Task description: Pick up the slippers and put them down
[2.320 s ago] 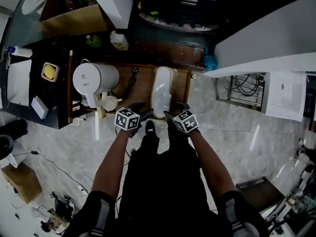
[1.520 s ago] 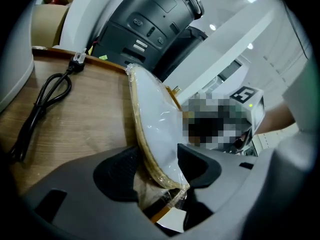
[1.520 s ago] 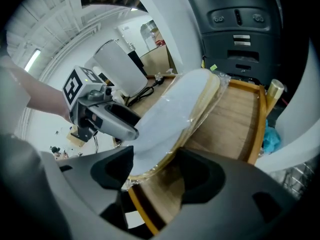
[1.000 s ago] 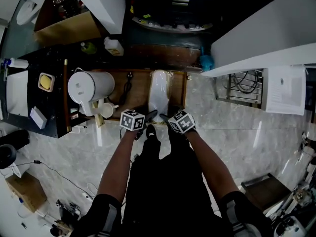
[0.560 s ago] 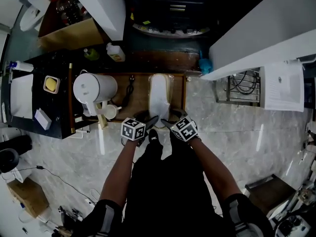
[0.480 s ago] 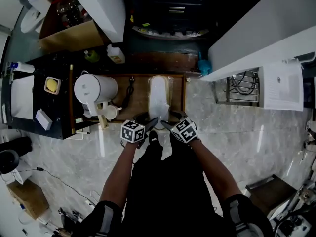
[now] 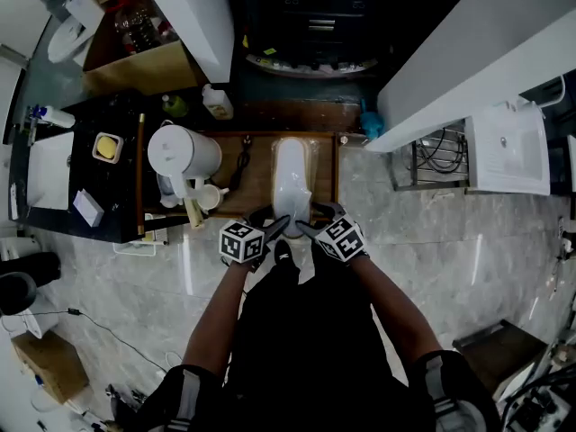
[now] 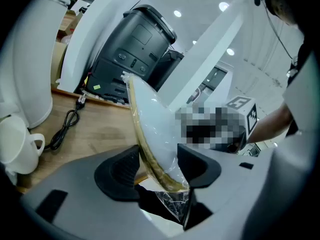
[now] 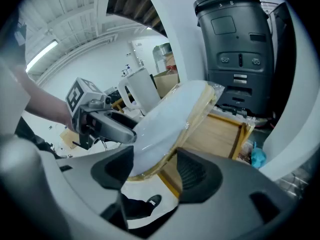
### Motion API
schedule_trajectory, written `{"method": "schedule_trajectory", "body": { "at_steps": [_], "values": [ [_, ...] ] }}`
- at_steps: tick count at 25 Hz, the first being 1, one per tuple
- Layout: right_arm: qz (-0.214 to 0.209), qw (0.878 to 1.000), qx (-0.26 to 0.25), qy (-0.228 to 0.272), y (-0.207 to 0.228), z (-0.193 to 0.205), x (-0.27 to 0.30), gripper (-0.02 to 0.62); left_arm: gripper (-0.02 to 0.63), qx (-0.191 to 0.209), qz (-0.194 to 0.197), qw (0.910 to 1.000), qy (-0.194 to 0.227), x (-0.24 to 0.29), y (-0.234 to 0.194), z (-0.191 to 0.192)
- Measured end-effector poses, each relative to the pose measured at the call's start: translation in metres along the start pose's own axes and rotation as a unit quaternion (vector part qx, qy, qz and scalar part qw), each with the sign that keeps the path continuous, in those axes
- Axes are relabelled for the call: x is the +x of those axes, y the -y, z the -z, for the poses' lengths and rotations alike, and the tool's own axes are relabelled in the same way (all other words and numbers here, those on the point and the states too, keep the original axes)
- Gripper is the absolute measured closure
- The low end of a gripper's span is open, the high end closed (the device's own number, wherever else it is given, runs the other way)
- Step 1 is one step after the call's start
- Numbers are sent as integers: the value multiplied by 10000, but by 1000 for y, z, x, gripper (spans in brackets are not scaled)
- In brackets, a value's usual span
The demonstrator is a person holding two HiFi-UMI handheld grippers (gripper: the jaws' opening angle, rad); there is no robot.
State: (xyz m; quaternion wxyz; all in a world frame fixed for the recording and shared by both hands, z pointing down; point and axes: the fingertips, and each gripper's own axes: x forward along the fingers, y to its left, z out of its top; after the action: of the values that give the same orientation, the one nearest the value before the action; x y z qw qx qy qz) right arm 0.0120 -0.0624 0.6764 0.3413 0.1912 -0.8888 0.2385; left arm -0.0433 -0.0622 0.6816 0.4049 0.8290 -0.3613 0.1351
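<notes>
A pair of white slippers [image 7: 290, 185] in clear plastic wrap hangs over the wooden tray [image 7: 326, 165], lifted at the near end and tilted. My left gripper [image 7: 267, 221] and right gripper [image 7: 316, 217] each grip that near end from opposite sides. In the left gripper view the slippers [image 8: 150, 121] stand on edge between the jaws of the left gripper [image 8: 159, 166], pads pressing on them. From the other side, the right gripper [image 9: 155, 171] clamps the same wrapped slippers [image 9: 167, 121], with the other gripper's cube behind.
A white jug [image 7: 183, 151] and a mug [image 7: 211, 196] stand left of the tray, and a black cable [image 7: 239, 156] lies on it. A black machine [image 8: 134, 46] sits behind. White counters [image 7: 468, 61] flank the spot. The person's legs and shoe [image 7: 281, 252] are below.
Both grippers have risen together with the slippers' near end, which now tilts up off the wooden tray. The jaws keep the same hold.
</notes>
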Motion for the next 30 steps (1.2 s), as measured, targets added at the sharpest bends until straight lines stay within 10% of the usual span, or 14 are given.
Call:
{"method": "schedule_trajectory", "body": {
  "at_steps": [30],
  "values": [
    [466, 9831, -412, 1720, -103, -86, -141, 328, 367, 1159, 377, 9835, 1333, -126, 133, -78]
  ]
}}
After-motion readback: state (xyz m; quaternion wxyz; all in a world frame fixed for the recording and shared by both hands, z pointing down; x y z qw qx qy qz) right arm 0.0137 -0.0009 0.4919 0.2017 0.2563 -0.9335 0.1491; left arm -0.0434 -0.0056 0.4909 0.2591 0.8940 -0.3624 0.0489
